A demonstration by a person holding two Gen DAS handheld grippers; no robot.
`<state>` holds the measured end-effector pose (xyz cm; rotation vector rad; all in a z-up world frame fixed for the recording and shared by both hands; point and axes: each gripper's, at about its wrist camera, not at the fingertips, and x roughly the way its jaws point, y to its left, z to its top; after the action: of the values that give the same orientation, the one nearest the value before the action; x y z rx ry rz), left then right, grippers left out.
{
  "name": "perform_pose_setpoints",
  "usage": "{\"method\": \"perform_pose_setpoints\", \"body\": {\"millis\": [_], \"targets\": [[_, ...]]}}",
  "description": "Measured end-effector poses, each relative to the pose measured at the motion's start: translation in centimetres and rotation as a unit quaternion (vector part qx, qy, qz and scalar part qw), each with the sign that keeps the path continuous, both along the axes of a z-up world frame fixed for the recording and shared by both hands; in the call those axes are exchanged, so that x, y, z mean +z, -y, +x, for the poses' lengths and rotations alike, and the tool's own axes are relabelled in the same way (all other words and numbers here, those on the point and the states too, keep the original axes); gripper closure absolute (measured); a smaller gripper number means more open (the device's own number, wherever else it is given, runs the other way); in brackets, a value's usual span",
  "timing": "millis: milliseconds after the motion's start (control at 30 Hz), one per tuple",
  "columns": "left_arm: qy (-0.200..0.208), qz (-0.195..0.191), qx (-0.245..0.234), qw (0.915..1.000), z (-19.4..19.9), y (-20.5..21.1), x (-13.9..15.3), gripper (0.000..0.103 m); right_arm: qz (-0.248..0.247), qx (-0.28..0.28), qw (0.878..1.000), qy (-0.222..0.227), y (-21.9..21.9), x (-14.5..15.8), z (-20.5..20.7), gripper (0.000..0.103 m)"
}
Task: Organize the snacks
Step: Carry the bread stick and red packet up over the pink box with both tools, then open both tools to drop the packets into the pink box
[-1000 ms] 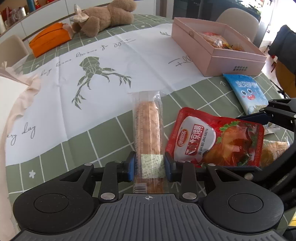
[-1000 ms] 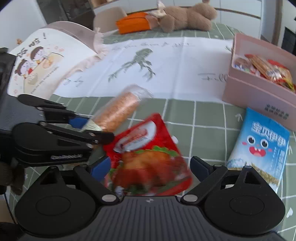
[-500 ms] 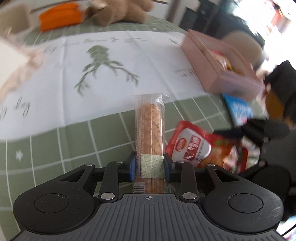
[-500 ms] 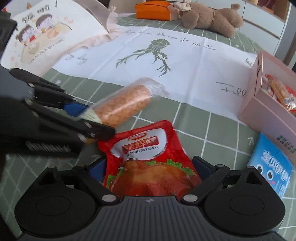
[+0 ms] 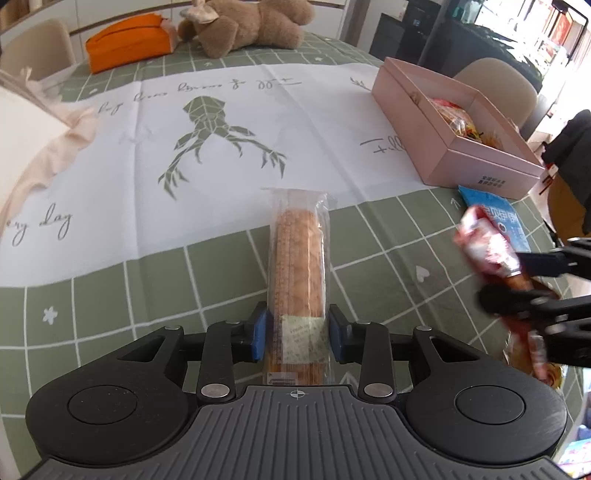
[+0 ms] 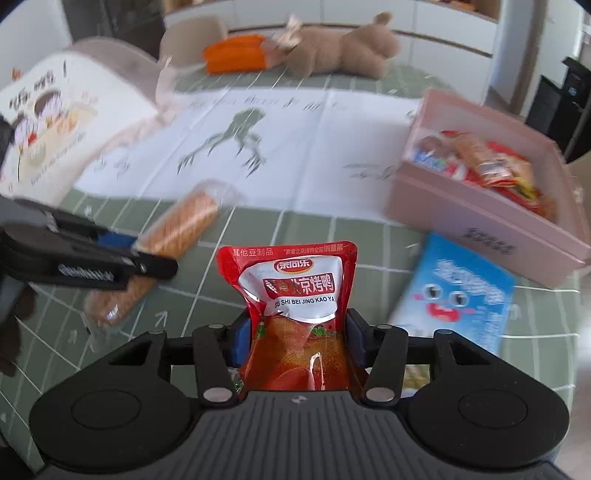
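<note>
Surface: green checked cloth (image 5: 110,295) with a white printed panel; a teddy bear (image 5: 243,26) and an orange pouch (image 5: 127,42) lie at the far edge.
Left tool (image 5: 297,334): closed on the near end of a long biscuit pack (image 5: 298,266), blue pads pressing both sides.
Biscuit pack axis: long axis runs straight away from the left tool, far end pointing toward the white panel; it looks lifted off the cloth.
Right tool (image 6: 297,338): closed on a red roast-duck pouch (image 6: 295,295), gripped at its lower half.
Red pouch axis: stands upright between the jaws, top seam pointing away, label facing the camera.
Pink box (image 6: 480,218): open, ahead and to the right, already holding several snack packs.
Blue snack packet (image 6: 461,291): flat on the cloth just in front of the pink box.
</note>
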<state>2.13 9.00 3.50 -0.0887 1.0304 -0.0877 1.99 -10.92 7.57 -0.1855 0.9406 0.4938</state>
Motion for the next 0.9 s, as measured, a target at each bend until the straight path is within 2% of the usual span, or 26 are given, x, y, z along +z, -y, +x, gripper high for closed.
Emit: {"method": "perform_pose_setpoints", "body": {"millis": [233,333,433,500,567,633,733,800,900], "targets": [[-0.008,0.034,-0.003,0.9994,0.8,1.5,0.0,0.067,-0.005,-0.041,0.999,0.029,3.0,1.7,-1.3,0.052],[-0.018,0.023,-0.009,0.9995,0.7,2.0,0.1,0.068,-0.012,-0.057,0.998,0.033,4.3,1.8,-1.9,0.052],[-0.003,-0.017,-0.022,0.9996,0.0,2.7,1.5,0.072,-0.012,-0.073,0.996,0.039,5.7,2.1,-2.3,0.052],[0.031,-0.077,-0.038,0.9959,-0.1,3.3,4.7,0.072,-0.005,-0.089,0.995,0.051,7.0,3.1,-2.7,0.052],[0.073,-0.113,-0.060,0.9892,0.6,4.3,8.5,0.072,0.010,-0.105,0.992,0.074,8.6,5.1,-2.7,0.052],[0.112,-0.128,-0.094,0.9808,2.2,6.0,12.5,0.072,0.023,-0.119,0.987,0.104,10.1,8.0,-2.4,0.052],[0.150,-0.125,-0.135,0.9713,5.7,8.6,16.7,0.071,0.030,-0.144,0.978,0.150,11.8,12.6,-0.6,0.051],[0.159,-0.130,-0.147,0.9677,8.9,10.0,18.2,0.070,0.032,-0.156,0.973,0.170,12.5,15.2,1.5,0.051],[0.116,-0.183,-0.136,0.9667,14.8,10.6,16.8,0.066,0.031,-0.178,0.966,0.183,12.6,17.6,6.0,0.050]]}}
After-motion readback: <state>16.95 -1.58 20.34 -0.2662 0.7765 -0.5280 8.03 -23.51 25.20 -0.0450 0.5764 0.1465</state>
